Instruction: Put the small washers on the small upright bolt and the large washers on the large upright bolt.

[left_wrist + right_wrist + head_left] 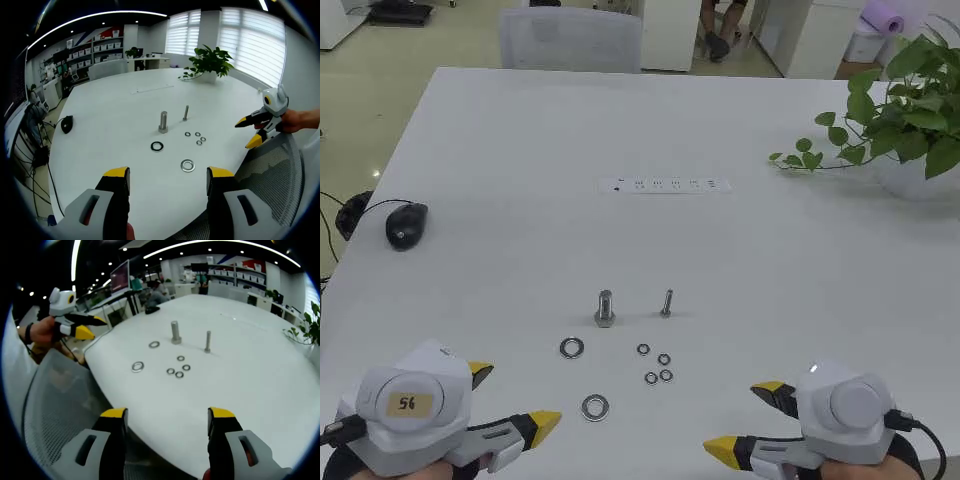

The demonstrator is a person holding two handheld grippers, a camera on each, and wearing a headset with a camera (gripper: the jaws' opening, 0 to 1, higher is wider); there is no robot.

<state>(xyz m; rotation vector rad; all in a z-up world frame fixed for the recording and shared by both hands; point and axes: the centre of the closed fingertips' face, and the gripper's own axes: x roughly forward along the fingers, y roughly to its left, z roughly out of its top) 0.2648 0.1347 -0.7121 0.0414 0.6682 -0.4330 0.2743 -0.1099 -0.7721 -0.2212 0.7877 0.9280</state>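
A large upright bolt (605,308) (163,121) (175,332) and a small upright bolt (667,303) (185,113) (207,341) stand side by side on the white table (520,150). Two large washers lie flat before them, one (571,347) nearer the big bolt, the other (595,407) closer to the front edge. Several small washers (658,366) (197,138) (179,368) cluster in front of the small bolt. My left gripper (512,397) (169,175) hovers open at the near left edge. My right gripper (745,420) (167,414) is open at the near right edge. Both are empty.
A white power strip (665,185) lies mid-table beyond the bolts. A black mouse (406,224) sits at the left edge, a potted plant (905,110) at the far right. A grey chair (570,38) stands behind the table. A mesh chair (55,405) is below the near edge.
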